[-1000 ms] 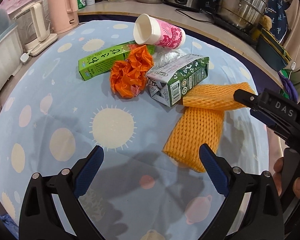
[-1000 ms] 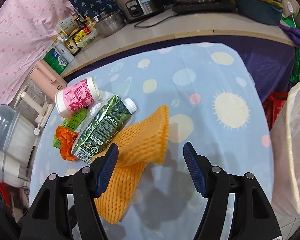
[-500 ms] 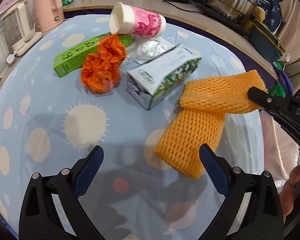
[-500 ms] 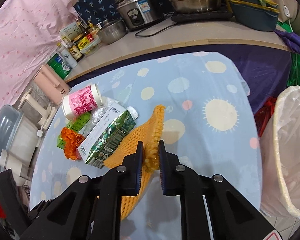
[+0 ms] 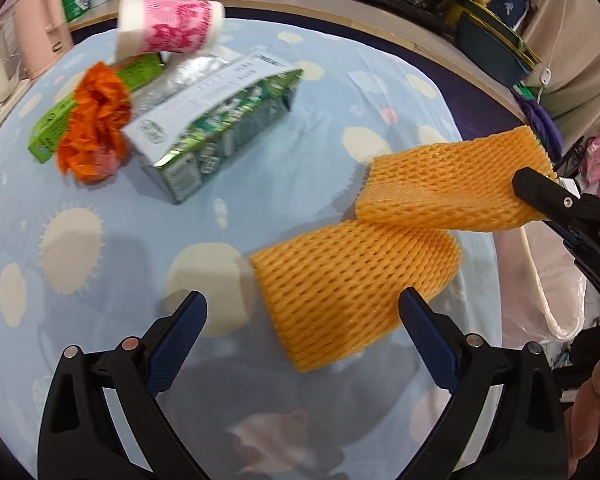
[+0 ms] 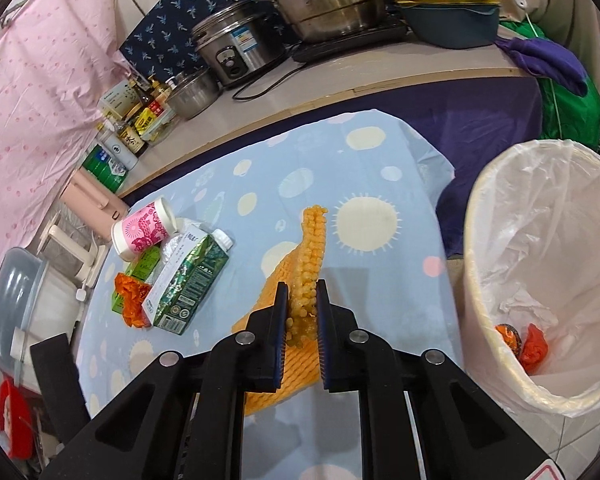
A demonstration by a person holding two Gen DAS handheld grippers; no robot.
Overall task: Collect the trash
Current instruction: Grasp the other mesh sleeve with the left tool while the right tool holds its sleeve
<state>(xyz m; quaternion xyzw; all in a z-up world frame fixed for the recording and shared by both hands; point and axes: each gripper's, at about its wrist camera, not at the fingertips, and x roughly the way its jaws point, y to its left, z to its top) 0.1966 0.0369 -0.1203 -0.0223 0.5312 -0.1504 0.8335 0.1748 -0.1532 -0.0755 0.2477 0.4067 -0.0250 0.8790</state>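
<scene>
An orange foam net [image 5: 452, 184] hangs lifted off the table, pinched at its edge by my right gripper [image 6: 302, 312], which is shut on it [image 6: 310, 256]. A second orange foam net [image 5: 352, 284] lies flat on the blue tablecloth [image 5: 220, 220], just ahead of my left gripper [image 5: 300, 320], whose jaws stand wide open and empty. Farther left lie a green carton [image 5: 216, 120], crumpled orange wrapper [image 5: 96, 128], pink paper cup [image 5: 168, 28] and a green box [image 5: 48, 128]. The lined waste bin [image 6: 540, 272] stands right of the table.
The bin holds some red and orange scraps [image 6: 524, 344]. A counter behind the table carries a rice cooker [image 6: 236, 48], steel pots [image 6: 332, 4], bottles [image 6: 132, 128] and a pink kettle [image 6: 96, 196]. A person's fingers [image 5: 596, 400] show at the lower right.
My right gripper closed on the upper foam net and lifted it toward the bin side. My left gripper moved rightward over the table toward the lower net, staying open.
</scene>
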